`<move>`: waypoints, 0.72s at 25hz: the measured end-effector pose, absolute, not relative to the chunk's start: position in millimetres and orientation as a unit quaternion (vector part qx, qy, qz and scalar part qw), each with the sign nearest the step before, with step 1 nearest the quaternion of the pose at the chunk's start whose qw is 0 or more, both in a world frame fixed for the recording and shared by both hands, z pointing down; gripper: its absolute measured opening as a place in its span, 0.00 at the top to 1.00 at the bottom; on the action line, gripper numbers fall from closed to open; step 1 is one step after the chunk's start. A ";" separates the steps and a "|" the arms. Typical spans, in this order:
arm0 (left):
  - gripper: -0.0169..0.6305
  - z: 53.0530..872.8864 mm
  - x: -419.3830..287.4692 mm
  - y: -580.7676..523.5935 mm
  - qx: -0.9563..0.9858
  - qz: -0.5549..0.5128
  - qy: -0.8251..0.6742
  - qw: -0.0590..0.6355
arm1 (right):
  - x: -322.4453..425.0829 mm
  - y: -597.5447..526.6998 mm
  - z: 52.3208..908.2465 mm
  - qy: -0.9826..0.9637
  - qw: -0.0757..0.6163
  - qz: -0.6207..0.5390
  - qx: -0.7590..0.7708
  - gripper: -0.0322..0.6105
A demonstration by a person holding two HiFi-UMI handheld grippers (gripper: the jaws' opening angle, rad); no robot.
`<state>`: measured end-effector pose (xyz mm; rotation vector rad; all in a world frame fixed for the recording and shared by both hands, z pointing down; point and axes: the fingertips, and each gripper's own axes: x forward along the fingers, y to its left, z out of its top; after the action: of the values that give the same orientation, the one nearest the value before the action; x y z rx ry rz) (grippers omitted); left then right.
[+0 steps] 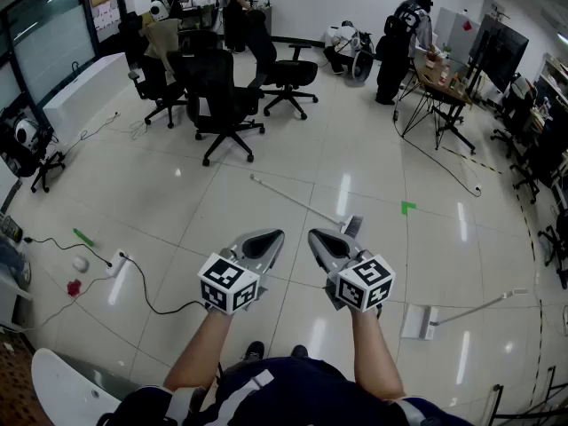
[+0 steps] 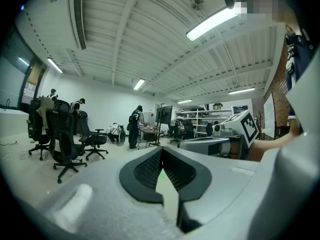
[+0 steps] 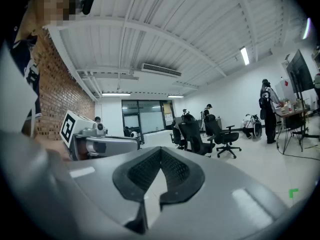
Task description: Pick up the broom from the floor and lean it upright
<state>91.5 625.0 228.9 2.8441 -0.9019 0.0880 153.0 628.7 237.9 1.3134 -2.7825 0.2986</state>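
- Broom point(image 1: 297, 201) is lying flat on the pale tiled floor, ahead of the person. Its thin white handle is running up and to the left, and its grey head is sitting just beyond the tip of the right gripper point(image 1: 316, 235).
- The left gripper point(image 1: 277, 235) is being held out roughly level over the floor, beside the right one. Its jaws are pressing together at the tips and are pinching nothing.
- The right gripper is pointing the same way, and its jaws are likewise meeting tip to tip with nothing between them.
- Both grippers are hanging apart from the broom, and neither is touching it.
- A dustpan point(image 1: 417, 320) with a long handle is lying on the floor to the person's right, well apart from the broom.
- A green tape mark point(image 1: 407, 207) is showing on the tiles near the broom's head.
- Black office chairs point(image 1: 222, 96) are standing farther off, past the end of the handle.
- A power strip point(image 1: 117, 263) with a black cable is lying on the floor to the left.
- Several people are standing or crouching by the far wall, near a folding table point(image 1: 439, 82).
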 end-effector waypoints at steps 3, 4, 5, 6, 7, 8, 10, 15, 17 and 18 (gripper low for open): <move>0.97 235.7 105.1 629.0 0.948 0.032 -0.304 0.086 | 167.8 634.7 244.3 -0.901 0.029 0.103 0.421 0.94; 0.97 238.4 109.7 629.5 0.947 0.033 -0.306 0.089 | 172.8 635.7 246.3 -0.901 0.030 0.104 0.420 0.94; 0.97 241.3 114.3 629.6 0.947 0.035 -0.307 0.091 | 177.7 636.3 248.3 -0.902 0.031 0.106 0.418 0.94; 0.97 244.5 118.7 629.6 0.946 0.037 -0.309 0.094 | 182.5 636.8 250.6 -0.903 0.032 0.107 0.416 0.94; 0.97 247.9 122.7 629.4 0.945 0.039 -0.311 0.095 | 187.4 637.3 253.3 -0.903 0.032 0.109 0.414 0.94; 0.97 250.9 126.3 629.2 0.944 0.042 -0.313 0.096 | 192.3 637.6 256.3 -0.904 0.033 0.110 0.412 0.94; 0.97 254.5 131.5 628.1 0.942 0.046 -0.318 0.098 | 200.8 636.7 262.0 -0.904 0.035 0.115 0.410 0.94; 0.97 262.4 134.2 621.4 0.938 0.056 -0.326 0.107 | 207.5 625.9 271.9 -0.904 0.032 0.131 0.405 0.94; 0.97 268.4 131.0 614.4 0.935 0.060 -0.329 0.113 | 203.9 617.8 275.0 -0.905 0.034 0.134 0.401 0.94; 0.97 271.5 129.1 609.3 0.935 0.062 -0.331 0.115 | 201.7 612.7 276.7 -0.906 0.034 0.136 0.400 0.94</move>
<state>129.1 609.3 271.5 2.7381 -0.9693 0.1802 201.7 612.7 276.7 1.2289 -2.7855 0.4171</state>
